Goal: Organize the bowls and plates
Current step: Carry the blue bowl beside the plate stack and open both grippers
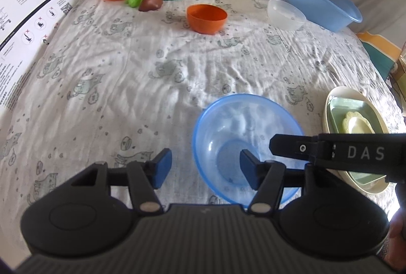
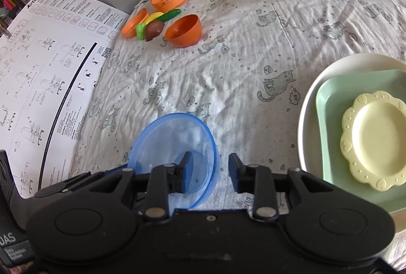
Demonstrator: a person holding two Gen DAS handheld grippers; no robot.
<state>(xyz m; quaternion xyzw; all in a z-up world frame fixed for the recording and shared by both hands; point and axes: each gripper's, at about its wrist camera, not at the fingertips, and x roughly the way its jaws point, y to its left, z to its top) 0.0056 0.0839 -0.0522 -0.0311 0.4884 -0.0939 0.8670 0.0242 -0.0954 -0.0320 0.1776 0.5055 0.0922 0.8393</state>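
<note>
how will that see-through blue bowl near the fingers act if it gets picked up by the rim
The blue bowl looks like thin clear plastic, so probably light and slightly flexible. Its glossy wall may slip between fingers. The small flat base under a wide rim suggests it could tip if pushed.

Translucent glossy plastic blue bowl (image 1: pixel 236 137) on a crinkled, matt cotton cloth (image 1: pixel 127 65).
</note>
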